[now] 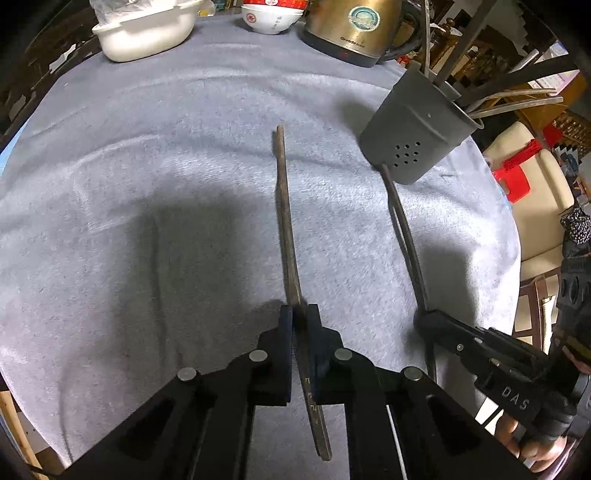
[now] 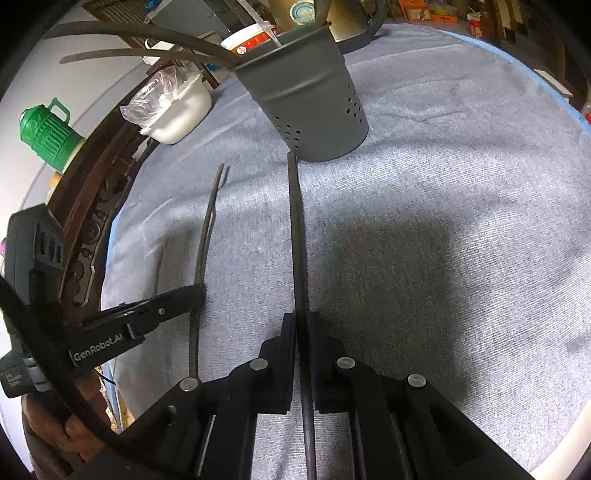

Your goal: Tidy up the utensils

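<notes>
Two long dark sticks here, thin and worn like old chopsticks, each pinched by its own black gripper over a round table under a fuzzy grey-blue cloth [image 1: 184,122].

Left gripper [image 1: 300,314]: fingers pressed together on the first dark brown stick [image 1: 286,221]. Stick caught right between the two blue pads [image 1: 286,321], with most of it reaching out in front, far end up near the middle of the cloth. Back end poking out behind the fingers, toward the camera. Seen from the right wrist as a thin curved line [image 2: 205,236] with the left gripper [image 2: 197,295] clipped across it.

Right gripper [image 2: 302,319]: fingers squeezed on the second dark stick [image 2: 297,229]. Stick straight down the middle between the pads, far tip right at the foot of the grey metal cup with small round holes [image 2: 314,99]. Touching the cup or just beside it, hard to tell. Same stick [image 1: 404,236] in the left view, right gripper [image 1: 424,319] clamped near its low end.

More long dark sticks inside the grey holder [image 1: 417,125], leaning out over the rim.

At the far edge of the table: a white dish [image 1: 147,33], a white bowl with red marks [image 1: 269,18], a gold kettle [image 1: 354,29].
</notes>
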A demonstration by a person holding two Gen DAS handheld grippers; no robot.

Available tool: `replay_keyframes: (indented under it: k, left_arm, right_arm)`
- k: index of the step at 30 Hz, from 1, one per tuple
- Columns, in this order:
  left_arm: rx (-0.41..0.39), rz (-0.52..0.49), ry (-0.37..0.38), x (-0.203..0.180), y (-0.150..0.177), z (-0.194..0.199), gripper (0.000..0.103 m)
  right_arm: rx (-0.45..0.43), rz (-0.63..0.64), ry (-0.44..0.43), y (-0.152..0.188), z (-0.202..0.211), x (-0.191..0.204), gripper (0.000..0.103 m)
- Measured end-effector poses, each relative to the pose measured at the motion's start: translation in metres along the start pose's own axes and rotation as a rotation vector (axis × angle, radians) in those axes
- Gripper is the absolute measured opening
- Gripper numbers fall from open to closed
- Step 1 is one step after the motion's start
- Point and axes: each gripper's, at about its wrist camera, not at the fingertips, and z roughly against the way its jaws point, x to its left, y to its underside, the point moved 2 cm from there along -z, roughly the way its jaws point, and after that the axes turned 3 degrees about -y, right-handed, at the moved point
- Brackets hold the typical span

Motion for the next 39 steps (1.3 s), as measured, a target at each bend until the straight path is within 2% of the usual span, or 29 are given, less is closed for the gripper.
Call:
replay_keyframes:
  k: [11,16,19,22,28,32,39]
  left_arm:
    - [0.031,-0.029,0.006,0.017,0.027,0.011,0.007]
    - [0.042,-0.03,0.001,0.019,0.027,0.011,0.007]
    - [0.036,-0.026,-0.003,0.021,0.02,0.014,0.009]
    - [0.015,-0.015,0.002,0.027,0.01,0.021,0.018]
    - [-0.007,0.011,0.0,0.03,-0.021,0.019,0.02]
    - [-0.005,0.036,-0.022,0.032,-0.04,0.01,0.021]
    - [-0.016,0.033,-0.044,0.024,-0.054,0.001,0.025]
  right_arm:
    - [0.058,0.002,-0.043,0.009,-0.007,0.012,0.009]
    - [0.086,0.022,-0.048,0.016,-0.009,0.02,0.009]
    - [0.11,0.0,-0.074,0.014,-0.01,0.017,0.01]
    - [0.109,-0.032,-0.079,0.007,-0.011,0.012,0.012]
    - [0.021,-0.019,-0.044,-0.019,-0.01,0.016,0.027]
    - [-0.02,-0.016,-0.027,-0.037,-0.018,0.02,0.027]
    - [-0.025,-0.02,0.014,-0.054,-0.036,0.025,0.027]
